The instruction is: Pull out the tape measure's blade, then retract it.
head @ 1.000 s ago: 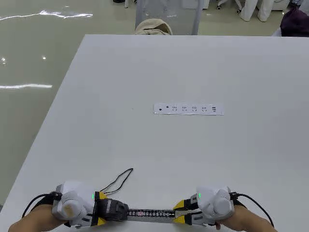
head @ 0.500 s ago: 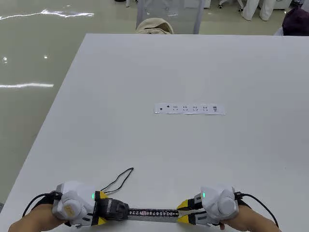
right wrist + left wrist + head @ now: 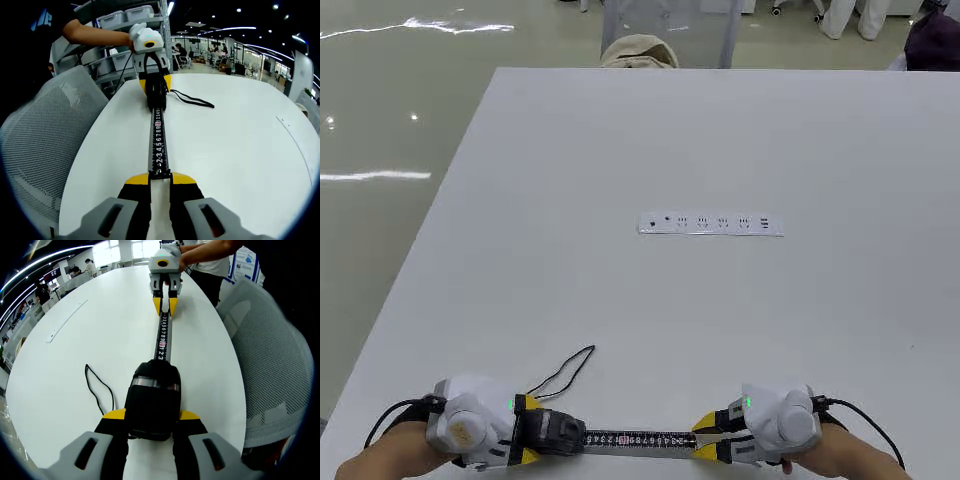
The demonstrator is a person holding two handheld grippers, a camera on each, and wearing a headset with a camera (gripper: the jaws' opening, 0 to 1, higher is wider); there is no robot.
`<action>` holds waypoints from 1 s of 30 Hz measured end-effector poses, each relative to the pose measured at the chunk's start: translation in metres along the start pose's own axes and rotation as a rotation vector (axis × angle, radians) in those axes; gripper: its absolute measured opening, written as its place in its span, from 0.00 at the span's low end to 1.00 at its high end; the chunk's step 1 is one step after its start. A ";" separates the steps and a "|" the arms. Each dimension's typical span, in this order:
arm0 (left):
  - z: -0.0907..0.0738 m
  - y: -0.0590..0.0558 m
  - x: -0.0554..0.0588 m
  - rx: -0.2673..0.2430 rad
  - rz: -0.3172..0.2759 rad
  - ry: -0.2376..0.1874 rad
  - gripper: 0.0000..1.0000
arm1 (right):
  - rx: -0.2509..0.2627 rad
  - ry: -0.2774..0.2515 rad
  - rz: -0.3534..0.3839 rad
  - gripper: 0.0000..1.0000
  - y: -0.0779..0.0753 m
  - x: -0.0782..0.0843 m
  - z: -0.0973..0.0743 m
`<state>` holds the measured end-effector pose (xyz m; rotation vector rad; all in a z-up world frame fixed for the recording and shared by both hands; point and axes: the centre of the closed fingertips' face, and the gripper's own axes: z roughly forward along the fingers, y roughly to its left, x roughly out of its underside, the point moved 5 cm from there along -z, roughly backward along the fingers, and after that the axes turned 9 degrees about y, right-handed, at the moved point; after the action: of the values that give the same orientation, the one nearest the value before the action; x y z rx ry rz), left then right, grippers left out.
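The tape measure (image 3: 152, 405) lies at the bench's (image 3: 720, 130) near edge, well to the person's side of the power strip (image 3: 711, 225). The left gripper (image 3: 152, 416) has its fingers (image 3: 116, 414) clamped on the black case (image 3: 555, 432). The right gripper (image 3: 160, 178) pinches the tip of the blade (image 3: 158, 140), which is drawn part way out between them. The case looks rigid and compact, best gripped across its flat sides. The blade is probably thin, springy and slick, so hold it at the very tip. It may whip back if let go.
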<state>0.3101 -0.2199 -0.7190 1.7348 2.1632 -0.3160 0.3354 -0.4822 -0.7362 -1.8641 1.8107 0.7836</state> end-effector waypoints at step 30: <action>-0.001 -0.001 0.000 0.001 0.001 -0.001 0.30 | 0.005 0.003 0.007 0.10 0.000 0.008 -0.010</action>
<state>0.3094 -0.2196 -0.7180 1.7360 2.1619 -0.3175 0.3362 -0.4944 -0.7340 -1.8585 1.8201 0.7781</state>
